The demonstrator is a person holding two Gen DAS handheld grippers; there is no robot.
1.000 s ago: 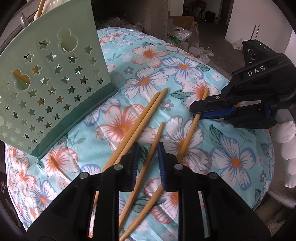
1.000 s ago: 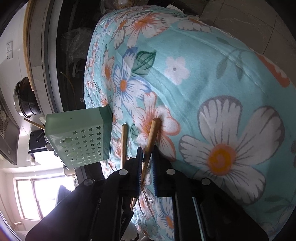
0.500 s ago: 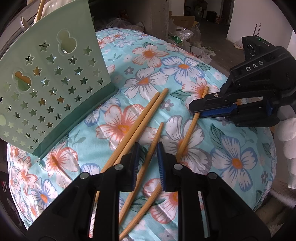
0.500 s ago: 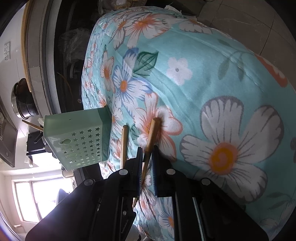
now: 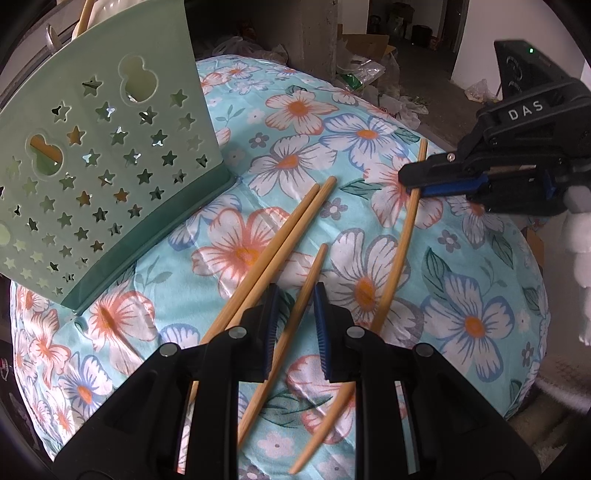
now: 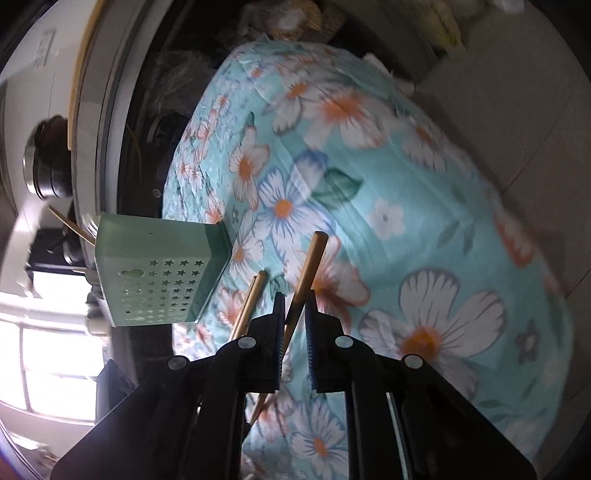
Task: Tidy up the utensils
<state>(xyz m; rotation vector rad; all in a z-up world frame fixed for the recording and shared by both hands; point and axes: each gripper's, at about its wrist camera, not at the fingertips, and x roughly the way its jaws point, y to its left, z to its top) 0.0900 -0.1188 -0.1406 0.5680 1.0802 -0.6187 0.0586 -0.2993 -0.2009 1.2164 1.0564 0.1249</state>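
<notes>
While four bamboo chopsticks (image 5: 280,254) show on the floral cloth (image 5: 461,295), the right gripper (image 5: 417,181) has its jaws clamped on one chopstick (image 5: 402,243), lifting its thick end. The left gripper (image 5: 293,321) hangs over a third, jaws apart. Two lie side by side beside one green star-holed holder (image 5: 103,166). Behind are a concrete pillar (image 5: 317,33) and a cluttered floor.

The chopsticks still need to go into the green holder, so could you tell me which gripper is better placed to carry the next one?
Right. The right gripper grips a chopstick; the left gripper hangs open.
</notes>
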